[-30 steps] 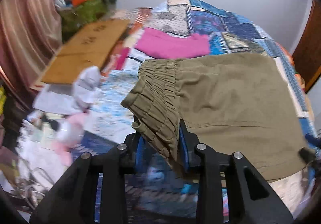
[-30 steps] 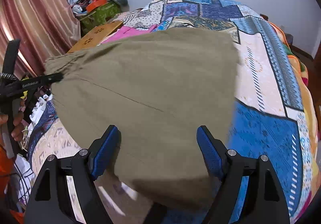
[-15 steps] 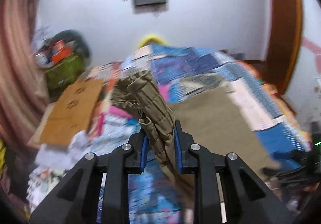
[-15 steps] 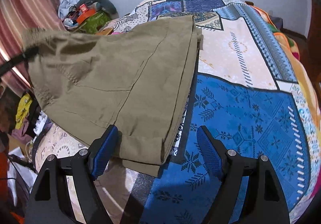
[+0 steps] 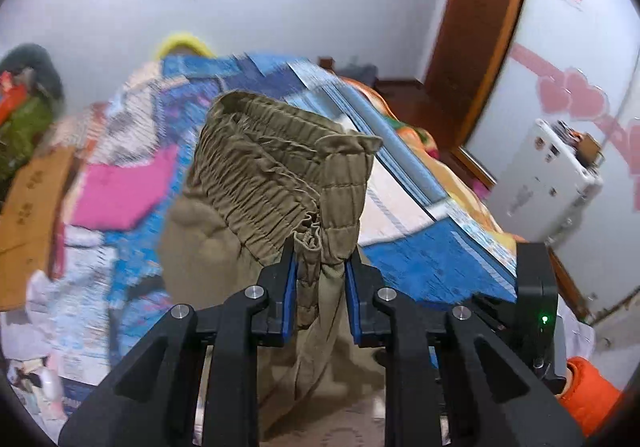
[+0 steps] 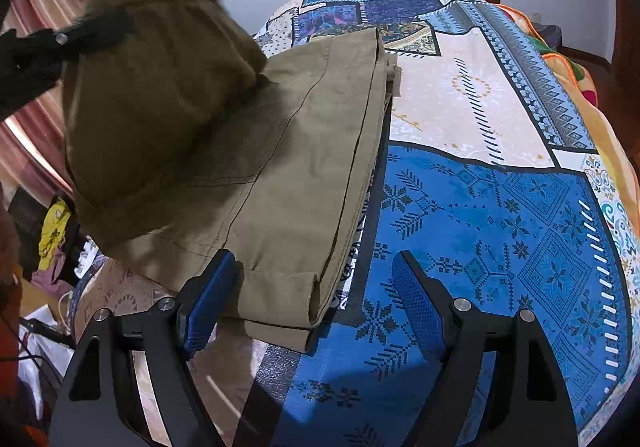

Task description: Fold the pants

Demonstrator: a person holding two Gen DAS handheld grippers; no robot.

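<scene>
Two tongs: left tongs (image 5: 320, 271) clamped on pants (image 6: 280, 167) waistband, lifted; right tongs (image 6: 312, 303) gaping, straddling hem

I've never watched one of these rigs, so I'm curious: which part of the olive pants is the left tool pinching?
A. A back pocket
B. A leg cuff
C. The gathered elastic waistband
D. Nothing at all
C: the left tool is shut on the ruffled elastic waistband of the olive pants, lifting it off the bed.

We count one pair of olive pants (image 6: 248, 151), one patchwork bedspread (image 6: 500, 207), one pink garment (image 5: 120, 191), two grippers.
</scene>
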